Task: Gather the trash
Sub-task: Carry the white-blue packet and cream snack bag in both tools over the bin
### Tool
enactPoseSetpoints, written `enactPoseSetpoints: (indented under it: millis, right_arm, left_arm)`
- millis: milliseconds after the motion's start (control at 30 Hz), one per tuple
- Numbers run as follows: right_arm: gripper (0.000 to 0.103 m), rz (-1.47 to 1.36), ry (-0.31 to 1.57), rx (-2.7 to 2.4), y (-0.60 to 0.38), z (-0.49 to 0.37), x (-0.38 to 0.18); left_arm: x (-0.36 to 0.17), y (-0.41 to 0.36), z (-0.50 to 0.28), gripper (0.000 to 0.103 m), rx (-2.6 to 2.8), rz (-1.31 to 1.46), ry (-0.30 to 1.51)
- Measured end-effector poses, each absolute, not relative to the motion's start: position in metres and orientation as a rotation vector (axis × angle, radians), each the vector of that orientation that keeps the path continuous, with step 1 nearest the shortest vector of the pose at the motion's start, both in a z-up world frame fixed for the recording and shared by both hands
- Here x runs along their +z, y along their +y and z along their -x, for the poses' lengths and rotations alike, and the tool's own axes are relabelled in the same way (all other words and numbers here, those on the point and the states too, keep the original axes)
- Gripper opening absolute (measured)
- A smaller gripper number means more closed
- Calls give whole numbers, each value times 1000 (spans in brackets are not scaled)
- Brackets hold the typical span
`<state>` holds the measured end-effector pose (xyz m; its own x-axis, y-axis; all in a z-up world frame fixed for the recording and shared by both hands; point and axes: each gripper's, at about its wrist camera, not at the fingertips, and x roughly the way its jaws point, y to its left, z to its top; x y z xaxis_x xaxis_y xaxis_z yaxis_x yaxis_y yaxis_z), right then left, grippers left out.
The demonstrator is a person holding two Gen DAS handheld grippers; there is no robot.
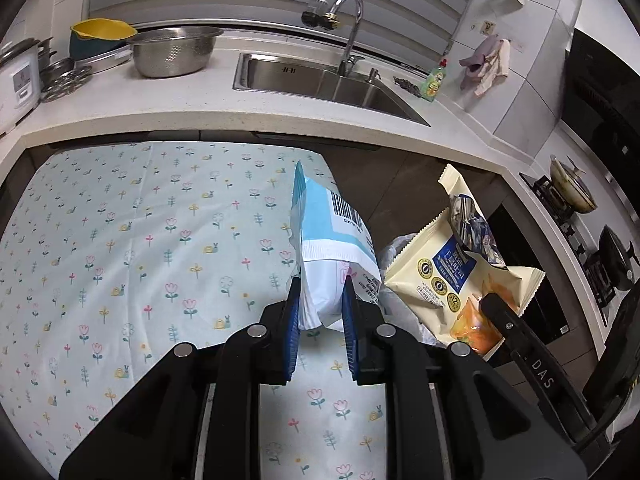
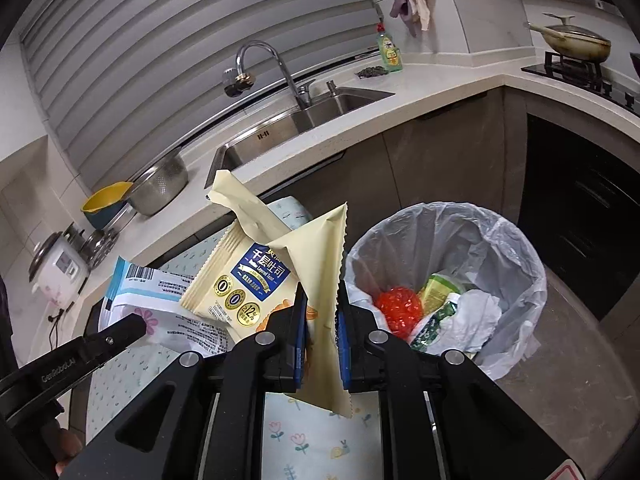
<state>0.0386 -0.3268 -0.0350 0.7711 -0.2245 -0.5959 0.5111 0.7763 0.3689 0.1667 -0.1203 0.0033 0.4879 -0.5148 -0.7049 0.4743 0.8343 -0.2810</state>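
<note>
A kitchen corner: pale countertop (image 1: 280, 120) wrapping round a steel sink (image 1: 320, 80) with a curved tap, a colander (image 1: 174, 50) off to its left, pans on the hob at far right. Below the counter lies a table under a flowered cloth (image 1: 120, 260).

The left gripper (image 1: 322, 284) has its blue pads clamped on a white-and-blue wrapper (image 1: 332, 240), barcode facing up, the packet standing up out of the jaws above the cloth's right edge. Just beside it on the right, the right gripper (image 2: 322, 292) is closed tight on a cream toast packet (image 2: 256, 276), pinching it by one folded corner so the rest fans out up and to the left.

And there's the bin (image 2: 516, 248), lined with a thin white bag, sitting on the floor to the right of the table. Inside: something red and bumpy (image 2: 400, 308), a green wrapper, crumpled white paper. Both packets hang near the bin, neither one over its mouth.
</note>
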Motion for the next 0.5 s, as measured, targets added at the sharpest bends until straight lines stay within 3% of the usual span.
enactPoseSetpoints:
  millis: [500]
  right_arm:
    - [12, -586, 522, -526, -389, 21, -37]
  left_arm:
    - [8, -194, -129, 18, -696, -12, 880]
